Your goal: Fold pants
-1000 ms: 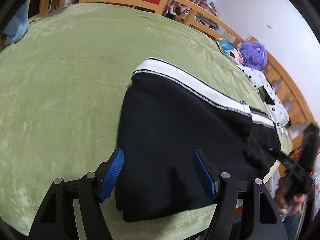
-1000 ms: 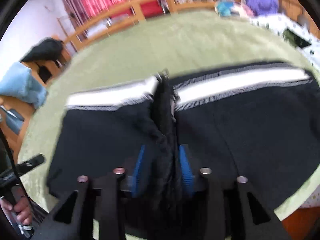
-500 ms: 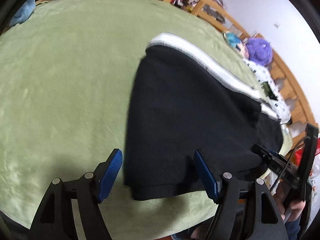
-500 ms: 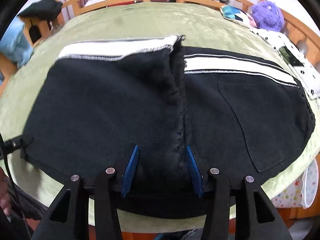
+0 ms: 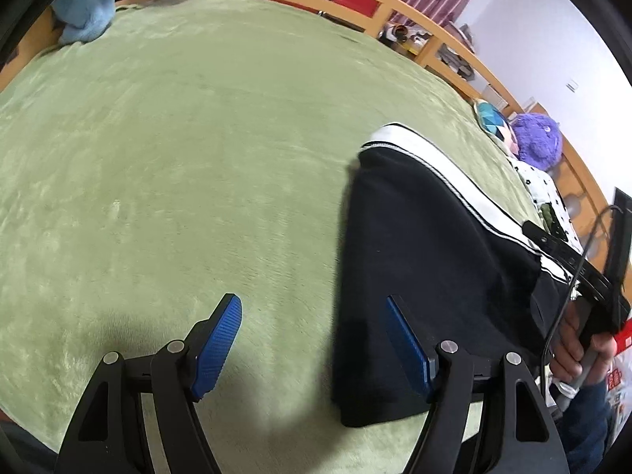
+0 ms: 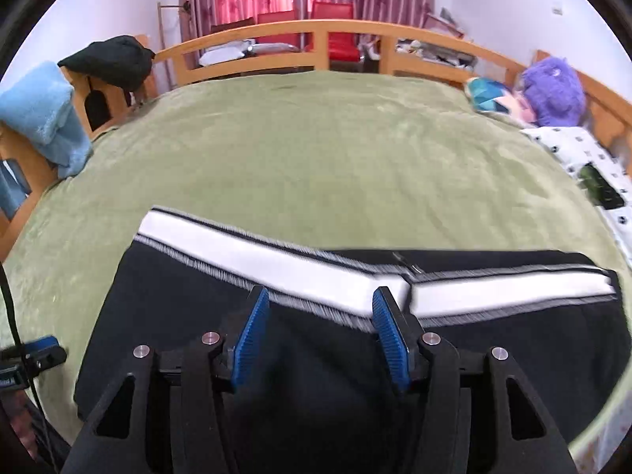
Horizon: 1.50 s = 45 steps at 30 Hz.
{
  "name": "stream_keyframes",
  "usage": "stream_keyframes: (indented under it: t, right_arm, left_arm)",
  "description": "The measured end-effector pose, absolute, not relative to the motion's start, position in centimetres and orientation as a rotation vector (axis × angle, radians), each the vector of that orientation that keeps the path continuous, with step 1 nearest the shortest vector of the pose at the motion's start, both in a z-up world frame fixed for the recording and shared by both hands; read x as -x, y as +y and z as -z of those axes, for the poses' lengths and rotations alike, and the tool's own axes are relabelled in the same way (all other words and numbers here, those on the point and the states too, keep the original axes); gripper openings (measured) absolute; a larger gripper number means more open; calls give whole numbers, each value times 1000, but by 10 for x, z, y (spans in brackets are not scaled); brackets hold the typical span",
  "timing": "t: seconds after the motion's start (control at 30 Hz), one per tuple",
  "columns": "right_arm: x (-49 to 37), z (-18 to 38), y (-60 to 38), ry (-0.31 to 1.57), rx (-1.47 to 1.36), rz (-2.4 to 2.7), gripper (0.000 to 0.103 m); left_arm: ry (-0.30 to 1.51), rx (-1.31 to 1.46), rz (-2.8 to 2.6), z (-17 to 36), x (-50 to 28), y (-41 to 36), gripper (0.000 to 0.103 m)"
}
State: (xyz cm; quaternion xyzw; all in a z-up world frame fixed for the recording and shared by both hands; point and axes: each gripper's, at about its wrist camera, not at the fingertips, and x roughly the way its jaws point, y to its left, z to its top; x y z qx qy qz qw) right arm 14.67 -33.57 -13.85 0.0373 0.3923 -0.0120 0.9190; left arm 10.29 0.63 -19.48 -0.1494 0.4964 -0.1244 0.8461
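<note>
Green plush blanket (image 5: 177, 150) covered the bed, wooden rail (image 6: 276, 35) around it, red curtains behind. Black pants (image 6: 316, 355) lay flat near the bed's front edge, already folded over at least once into a broad rectangle; white side stripe (image 6: 276, 256) ran along the far edge.

Left gripper (image 5: 312, 343) was open, holding nothing, low over the blanket at the left end of the pants. Its right pad sat over the black fabric's edge, left pad over bare blanket. Couldn't tell if it touched.

Right gripper (image 6: 320, 335) also had its jaws apart, empty, above the middle of the pants, just short of the stripe.

Judgement: between folds. One fold looked laid down and released; another fold, end over end, probably remained. Next move would need both grippers to pinch all layers at one short edge, else the lower layers would drag and skew.

Fabric looked like thick, matte fleece or knit, soft and limp, stripe edged with stitching. Plush blanket would likely grip it, so lifting should beat sliding.
</note>
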Motion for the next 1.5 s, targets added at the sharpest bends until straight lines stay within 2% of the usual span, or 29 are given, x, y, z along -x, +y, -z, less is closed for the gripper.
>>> stream_keyframes:
  t: [0.07,0.13,0.27,0.3,0.33,0.47,0.53,0.57,0.63,0.67,0.7,0.87,0.93,0.97,1.0,1.03,1.07,1.1,1.17,1.27,1.3,1.37,1.4,1.43,1.5]
  right_arm:
    - [-162,154,-342,840,-90,9,53]
    - [-171,168,-352,872,-109,17,46]
    - [-183,187,-376,921,-178,60,8]
    - [-188,190,-379,932,-189,64,0]
    - [-192,193,-383,936,-204,56,0]
    - [-181,180,-396,886,-264,20,0]
    - [-164,163,-406,821,-295,10,6]
    - [-157,158,-407,810,-294,5,15]
    - [-146,151,-410,783,-268,45,44]
    - [-142,149,-411,760,-264,62,64]
    - [-140,148,-412,745,-267,64,66]
    - [-162,175,-407,879,-314,-6,65]
    - [-176,195,-402,982,-274,17,61]
    - [-183,203,-400,1033,-250,17,56]
    - [-184,201,-399,1013,-245,18,41]
    - [-183,196,-401,983,-251,26,31]
    - [-180,185,-406,939,-279,8,24]
    - [-177,178,-414,898,-323,-12,22]
    - [-172,168,-427,826,-415,-31,22]
    - [-182,186,-421,913,-350,42,22]
    - [-186,193,-416,939,-331,56,28]
    - [-184,196,-412,951,-294,65,32]
    - [-181,192,-413,950,-297,68,41]
    - [-174,186,-416,943,-301,85,46]
    - [-155,176,-423,908,-313,93,50]
  left_arm:
    - [1055,312,247,198,-106,6,72]
    - [1061,313,237,202,-110,6,72]
    - [1076,307,224,208,-118,1,72]
    - [1080,303,222,209,-119,-1,72]
    - [1081,299,221,209,-120,-5,72]
    - [1059,265,231,202,-118,-21,72]
    - [1047,253,238,198,-117,-28,72]
    - [1044,249,247,197,-116,-32,72]
    - [1047,239,273,197,-115,-42,72]
    - [1048,230,282,197,-114,-47,72]
    - [1048,219,289,197,-113,-52,72]
    - [1047,198,304,195,-112,-68,72]
    - [1040,196,305,192,-112,-70,72]
    - [1032,196,307,189,-113,-70,72]
    - [1027,196,307,187,-114,-69,72]
    - [1021,196,308,185,-114,-67,72]
    - [1010,197,309,183,-114,-65,72]
    - [999,199,310,181,-114,-63,72]
    - [989,214,312,179,-113,-59,72]
    - [1015,214,314,185,-114,-63,72]
    - [1032,200,308,188,-114,-66,72]
    - [1064,170,294,194,-116,-71,72]
    - [1079,155,286,196,-115,-73,72]
    - [1088,145,285,197,-114,-74,72]
    - [1096,142,288,198,-112,-74,72]
